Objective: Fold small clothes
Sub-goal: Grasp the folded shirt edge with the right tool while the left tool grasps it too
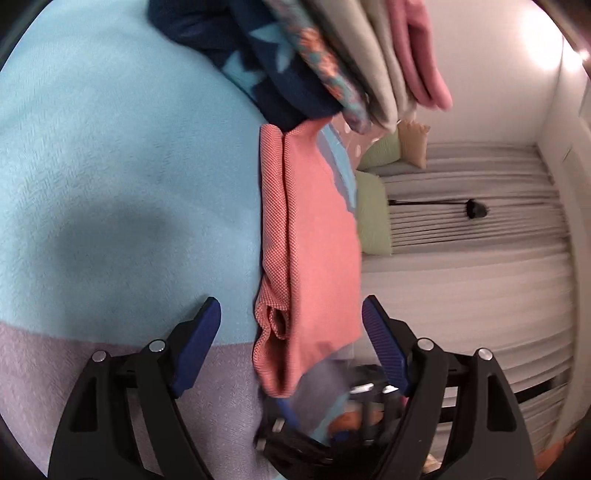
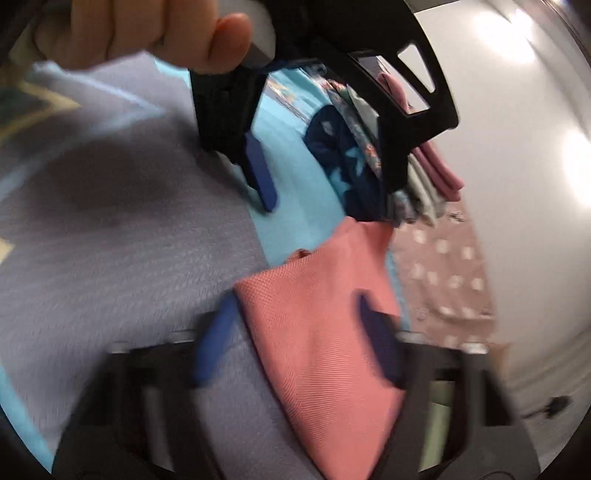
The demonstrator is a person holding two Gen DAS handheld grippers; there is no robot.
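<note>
On the left: light blue blanket point(image 1: 110, 147) with a lavender band point(image 1: 74, 354) nearer the camera, a dark shadow on the blue.
Left gripper point(image 1: 291, 325): jaws spread wide, nothing between the blue pads point(image 1: 195, 343); it hovers over the near end of the garment.
Coral garment point(image 1: 314, 240): folded into a long strip on the blanket's edge, its textured inner layer showing along the left side.
Stack of folded clothes point(image 1: 332, 55): at the strip's far end, navy with pale stars, floral, beige and pink layers.
Right of the blanket: green cushions point(image 1: 373, 214), pleated grey fabric, white wall.
Right gripper point(image 2: 295, 339): jaws apart, straddling the coral garment; badly blurred, so contact cannot be judged.
Hard to make out: the person's hand point(image 2: 147, 33) is cut off at the frame top; a polka-dot cloth point(image 2: 447, 273) lies beside the garment.
</note>
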